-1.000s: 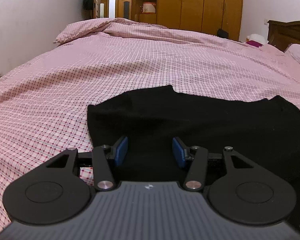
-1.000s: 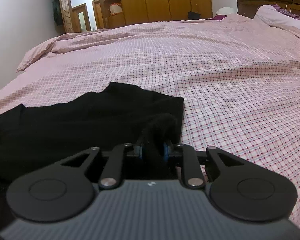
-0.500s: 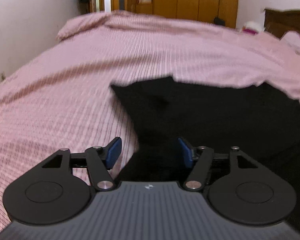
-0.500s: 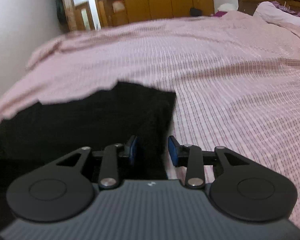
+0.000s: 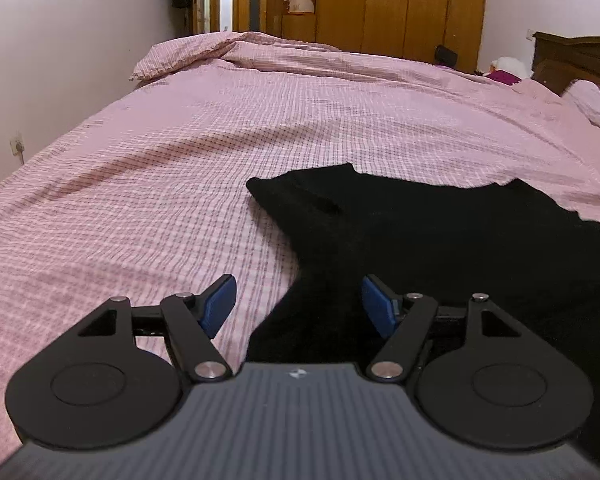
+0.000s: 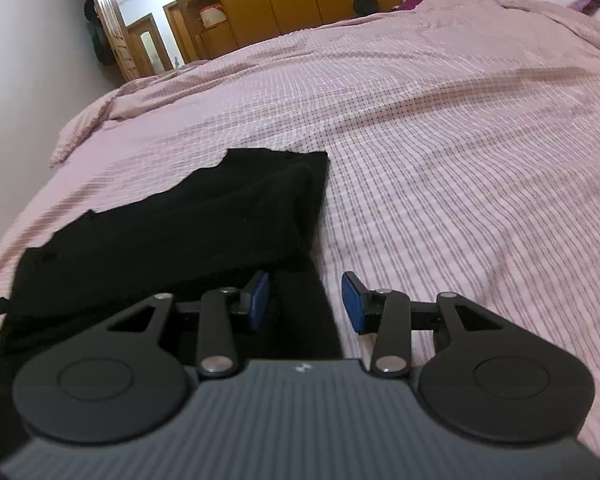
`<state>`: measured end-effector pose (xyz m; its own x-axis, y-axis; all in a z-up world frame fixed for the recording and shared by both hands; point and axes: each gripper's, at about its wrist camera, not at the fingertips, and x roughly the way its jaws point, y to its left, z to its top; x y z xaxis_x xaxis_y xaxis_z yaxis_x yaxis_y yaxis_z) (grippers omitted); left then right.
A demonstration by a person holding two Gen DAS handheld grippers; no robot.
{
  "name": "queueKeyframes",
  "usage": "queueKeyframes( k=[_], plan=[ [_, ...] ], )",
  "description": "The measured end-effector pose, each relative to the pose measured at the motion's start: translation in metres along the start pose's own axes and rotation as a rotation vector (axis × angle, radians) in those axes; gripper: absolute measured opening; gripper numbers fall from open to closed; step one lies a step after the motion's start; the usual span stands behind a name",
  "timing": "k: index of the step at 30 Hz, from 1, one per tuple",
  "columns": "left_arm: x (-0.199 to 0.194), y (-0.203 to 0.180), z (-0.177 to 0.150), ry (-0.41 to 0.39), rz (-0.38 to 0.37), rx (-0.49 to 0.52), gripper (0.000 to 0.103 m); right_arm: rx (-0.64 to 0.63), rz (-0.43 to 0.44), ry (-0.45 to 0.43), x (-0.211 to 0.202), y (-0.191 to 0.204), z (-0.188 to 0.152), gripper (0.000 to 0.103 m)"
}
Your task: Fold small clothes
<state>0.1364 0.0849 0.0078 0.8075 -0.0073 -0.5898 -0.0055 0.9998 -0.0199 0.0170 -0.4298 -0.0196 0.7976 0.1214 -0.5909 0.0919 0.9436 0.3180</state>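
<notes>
A black garment (image 5: pixel 440 240) lies spread on the pink checked bedspread (image 5: pixel 160 200). It also shows in the right wrist view (image 6: pixel 188 232), with a folded layer on top. My left gripper (image 5: pixel 298 306) is open and empty, low over the garment's left edge. My right gripper (image 6: pixel 305 302) is open and empty, over the garment's right edge. A strip of black cloth lies between the blue pads (image 6: pixel 258 300), not gripped.
The bedspread (image 6: pixel 480 160) stretches far ahead. A white wall (image 5: pixel 60 60) runs along the left side. Wooden wardrobes (image 5: pixel 400 4) stand at the far end. A dark headboard (image 5: pixel 580 60) and pillows are at the far right.
My right gripper opened and let go of the black cloth. Both grippers shifted: the left now sits over the garment's left edge, the right over its right edge.
</notes>
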Motion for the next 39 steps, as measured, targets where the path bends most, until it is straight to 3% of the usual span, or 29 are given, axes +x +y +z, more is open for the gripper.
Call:
queueKeyframes(
  k=[7,18,27,39],
  plan=[
    [-0.049,0.016,-0.027,0.032,0.001,-0.031,0.075,0.033,0.026,0.033,-0.046,-0.008,-0.026,0.043],
    [-0.09,0.021,-0.081,0.118,-0.02,-0.067,0.077,0.043,0.064,0.088,-0.089,-0.012,-0.069,0.043],
    [-0.087,0.015,-0.127,0.215,-0.026,-0.05,0.077,0.013,0.07,0.139,-0.091,-0.012,-0.1,0.043],
    [-0.082,-0.005,-0.142,0.282,-0.071,-0.02,0.078,0.015,0.135,0.187,-0.083,-0.011,-0.122,0.051]
  ],
)
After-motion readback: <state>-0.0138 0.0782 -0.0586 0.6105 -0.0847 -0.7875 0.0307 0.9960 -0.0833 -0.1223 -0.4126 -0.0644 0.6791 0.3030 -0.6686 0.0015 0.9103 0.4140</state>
